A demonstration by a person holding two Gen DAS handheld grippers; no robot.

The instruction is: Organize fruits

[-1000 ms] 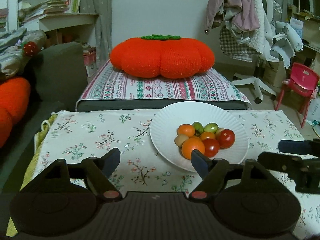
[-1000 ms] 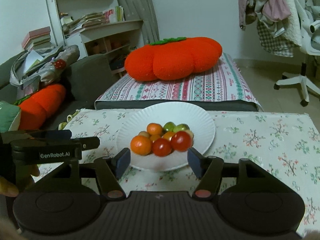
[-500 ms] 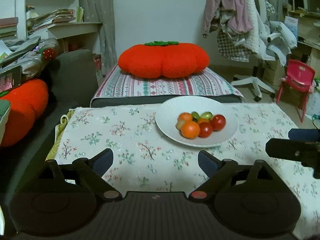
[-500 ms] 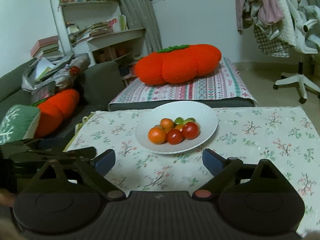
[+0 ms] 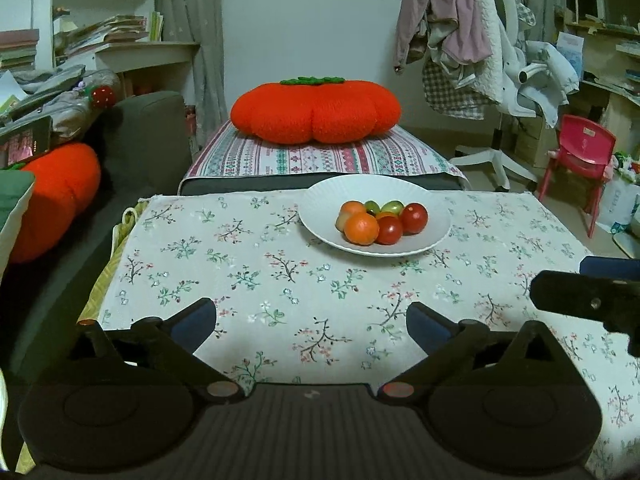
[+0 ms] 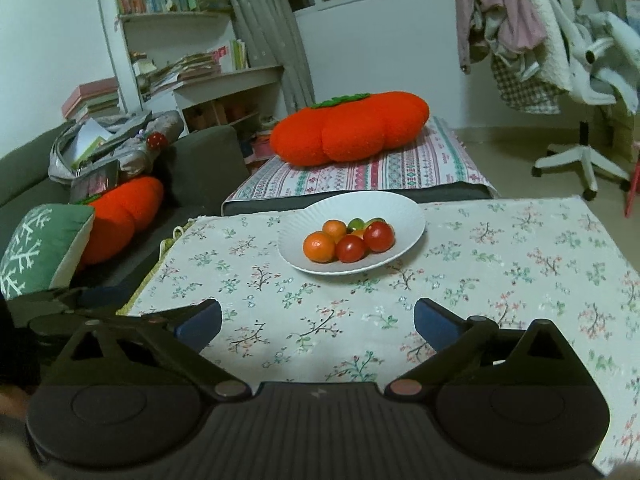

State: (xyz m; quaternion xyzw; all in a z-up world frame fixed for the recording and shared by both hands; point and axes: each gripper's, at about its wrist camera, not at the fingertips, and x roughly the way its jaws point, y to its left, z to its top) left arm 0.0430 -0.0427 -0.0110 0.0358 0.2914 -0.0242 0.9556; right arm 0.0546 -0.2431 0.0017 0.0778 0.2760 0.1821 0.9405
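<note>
**White plate, fruit piled up, both grippers empty**

White and round, the plate (image 5: 436,222) sits on the far part of the table, on the flowery tablecloth (image 5: 280,280). All the fruit is in one little heap in the middle of it. At the front you can see an orange (image 5: 361,228), with a red tomato (image 5: 389,230) touching it on the right. A second red tomato (image 5: 414,218) sits just beside that one. Behind them are another orange (image 5: 352,209) and two green fruits (image 5: 393,206).

Your left gripper (image 5: 311,322) hangs over the near part of the cloth. Its jaws are spread wide and there is nothing between them. It is well apart from the plate.

Your right gripper (image 6: 317,320) is the same: jaws spread wide, holding nothing, low over the near cloth. In its view the plate is ahead and a bit to the left. From the left camera you can see this gripper as a dark shape at the right edge.

Past the table is a striped bed cover (image 5: 320,156) with a big red pumpkin cushion (image 5: 316,112) on top. A small red chair (image 5: 580,160) stands off to the right.
</note>
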